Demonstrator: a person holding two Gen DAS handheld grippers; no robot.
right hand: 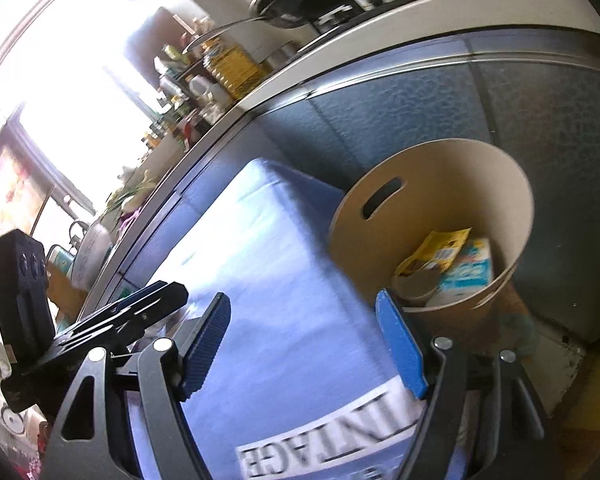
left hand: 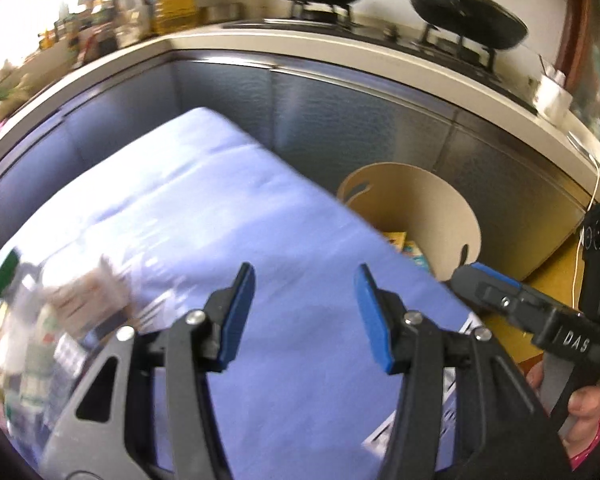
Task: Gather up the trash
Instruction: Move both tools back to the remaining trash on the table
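A round beige bin (right hand: 452, 184) stands on the floor beside a table with a light-blue cloth (right hand: 284, 312). It holds a yellow packet (right hand: 436, 252), a blue-and-white carton (right hand: 468, 272) and a paper cup (right hand: 414, 284). The bin also shows in the left wrist view (left hand: 428, 208). My left gripper (left hand: 306, 312) is open and empty above the cloth. Blurred trash lies at its left: a clear bottle with a green cap (left hand: 8, 276) and crumpled paper (left hand: 88, 300). My right gripper (right hand: 304, 344) is open and empty over the table's edge, near the bin.
A kitchen counter (left hand: 340, 46) with dark cabinets runs behind the table. It carries black pans (left hand: 468, 12) on a stove, bottles and jars (left hand: 172, 0). The right gripper also shows in the left wrist view (left hand: 520, 304), the left gripper in the right wrist view (right hand: 112, 316).
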